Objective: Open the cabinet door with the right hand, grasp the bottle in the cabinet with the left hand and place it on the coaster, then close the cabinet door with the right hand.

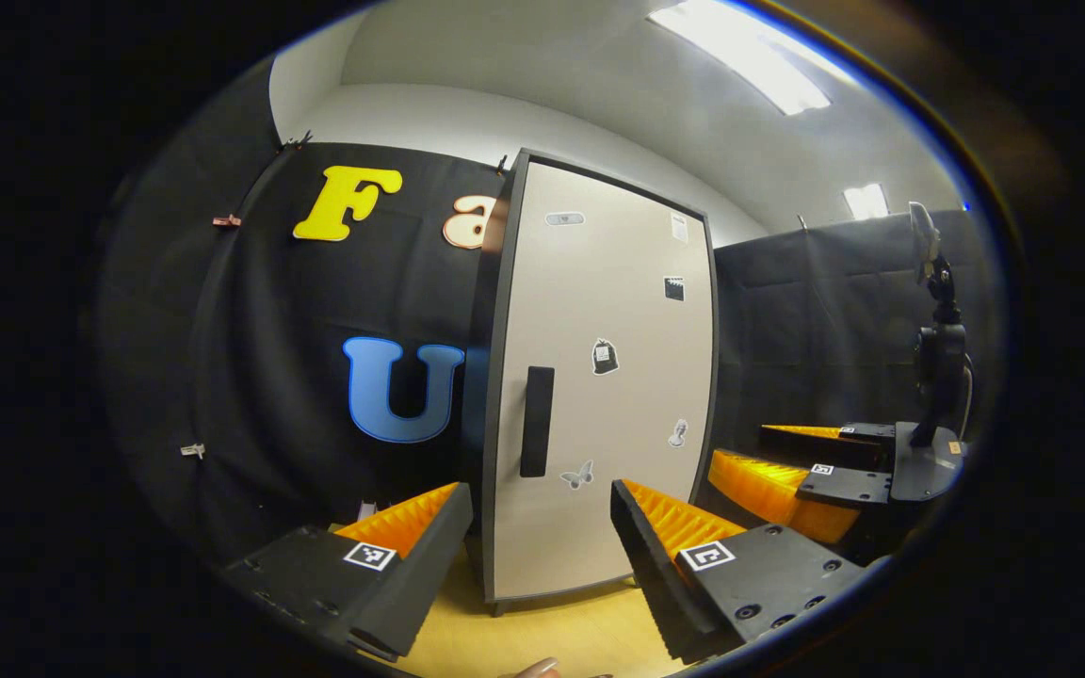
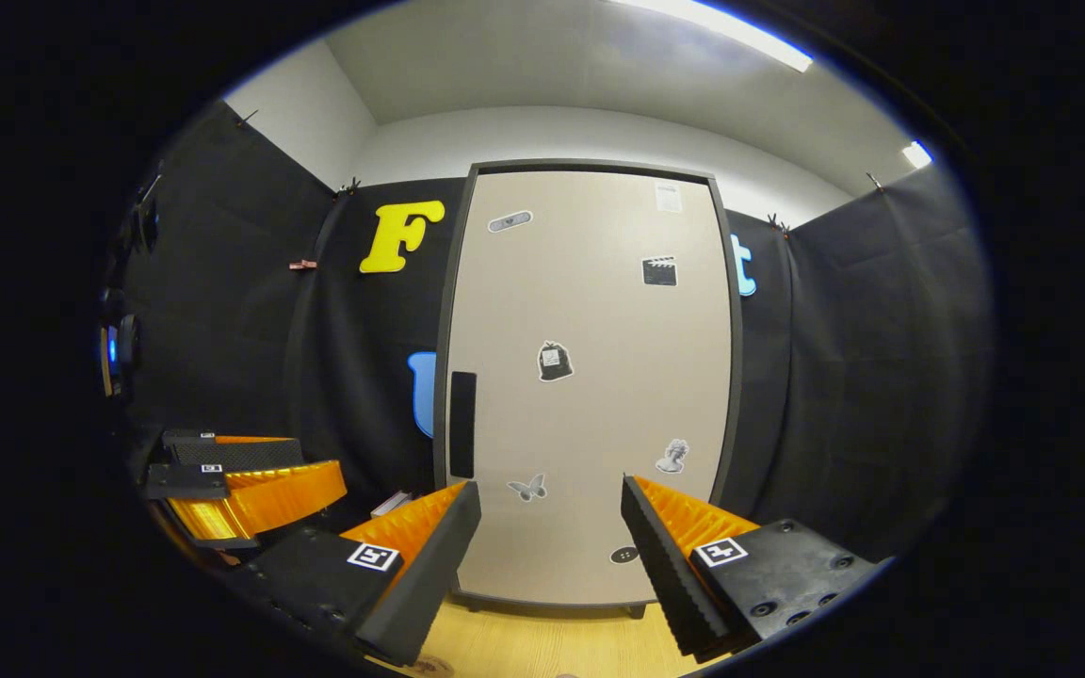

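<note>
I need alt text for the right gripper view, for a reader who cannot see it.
A closed cabinet door with stickers and a dark handle faces the open right gripper. The left gripper is at the left, above the wooden table.

Two hand-held grippers, both with fingers spread wide and nothing between them.

In the left gripper view, the left gripper [image 1: 542, 527] fills 6 o'clock with its jaws parted; the right gripper [image 1: 792, 461] sits at 4 o'clock, also parted. In the right gripper view, the right gripper [image 2: 550, 527] is at 6 o'clock with its jaws apart, and the left gripper [image 2: 241, 476] lies at 8 o'clock.
</note>
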`<state>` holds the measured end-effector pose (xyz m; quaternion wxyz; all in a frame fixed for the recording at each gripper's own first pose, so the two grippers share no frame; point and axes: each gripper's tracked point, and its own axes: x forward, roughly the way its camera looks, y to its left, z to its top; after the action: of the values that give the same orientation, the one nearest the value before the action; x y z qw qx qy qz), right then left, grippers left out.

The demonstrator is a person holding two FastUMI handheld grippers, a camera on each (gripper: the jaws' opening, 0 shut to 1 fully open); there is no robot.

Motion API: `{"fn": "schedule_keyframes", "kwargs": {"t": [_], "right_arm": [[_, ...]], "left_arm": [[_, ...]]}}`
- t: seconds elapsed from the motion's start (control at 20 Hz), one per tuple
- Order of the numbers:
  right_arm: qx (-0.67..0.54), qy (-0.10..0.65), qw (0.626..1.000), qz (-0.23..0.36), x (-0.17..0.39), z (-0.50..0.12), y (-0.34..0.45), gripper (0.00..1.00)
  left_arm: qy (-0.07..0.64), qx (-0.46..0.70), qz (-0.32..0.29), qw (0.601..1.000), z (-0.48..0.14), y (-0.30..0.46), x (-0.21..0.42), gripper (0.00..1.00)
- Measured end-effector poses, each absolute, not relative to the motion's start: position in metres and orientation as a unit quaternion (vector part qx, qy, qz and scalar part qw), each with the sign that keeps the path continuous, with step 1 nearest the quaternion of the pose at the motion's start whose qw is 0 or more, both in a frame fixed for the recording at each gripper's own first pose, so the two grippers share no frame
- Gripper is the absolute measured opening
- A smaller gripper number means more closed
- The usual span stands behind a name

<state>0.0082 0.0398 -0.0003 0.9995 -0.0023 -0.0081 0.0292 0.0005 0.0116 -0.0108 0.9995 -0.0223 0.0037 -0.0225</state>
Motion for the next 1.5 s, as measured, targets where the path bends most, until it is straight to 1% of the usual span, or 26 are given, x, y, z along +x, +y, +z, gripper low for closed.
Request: {"fn": "schedule_keyframes", "kwargs": {"t": [0.35,0.5,0.8,1.25,1.5], "right_arm": [[0.001,-0.012,0.999,0.033,0.021,-0.002,0.050,0.98],[0.016,-0.017,0.999,0.043,0.034,0.002,0.061,0.97],[0.027,-0.040,0.998,0.050,0.078,0.011,0.091,0.97],[0.030,-0.012,0.998,0.050,0.155,-0.018,0.130,0.96],[0.027,0.004,0.999,0.030,0.189,-0.036,0.135,0.92]], "left_arm": [[0.007,-0.022,-0.011,1.000,-0.014,0.029,0.001,0.94],[0.005,-0.029,-0.010,1.000,-0.015,0.035,0.001,0.94],[0.010,-0.045,-0.002,0.999,-0.021,0.057,-0.002,0.94],[0.026,-0.055,0.010,0.998,-0.036,0.094,0.012,0.93],[0.033,-0.071,0.013,0.997,-0.044,0.109,0.019,0.93]]}}
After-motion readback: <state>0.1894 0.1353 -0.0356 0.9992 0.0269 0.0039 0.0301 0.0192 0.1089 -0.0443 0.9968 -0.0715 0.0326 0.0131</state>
